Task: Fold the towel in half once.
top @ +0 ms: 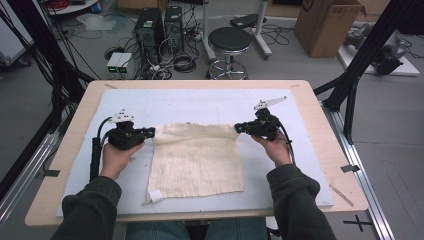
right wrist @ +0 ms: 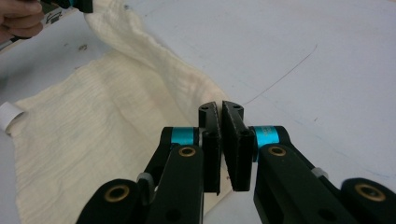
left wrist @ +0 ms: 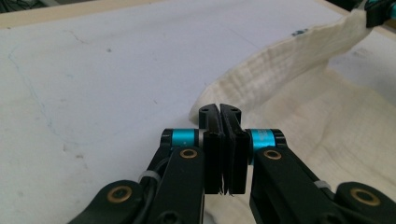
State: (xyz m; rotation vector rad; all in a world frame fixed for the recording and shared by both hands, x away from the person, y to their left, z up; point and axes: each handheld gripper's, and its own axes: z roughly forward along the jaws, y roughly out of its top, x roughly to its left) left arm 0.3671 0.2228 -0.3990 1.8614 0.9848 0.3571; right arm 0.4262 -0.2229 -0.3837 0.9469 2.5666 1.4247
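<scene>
A cream cloth (top: 196, 160) lies on the white-covered tabletop (top: 200, 102), its far edge lifted between both tongs. The left tongs (top: 149, 132) are clamped on its far left corner and the right tongs (top: 238, 128) on its far right corner.

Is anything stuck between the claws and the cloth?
No. Nothing visible stands between them: the left claw and the right claw each already pinch a far corner of the cream cloth, lifting its far edge off the table.
</scene>
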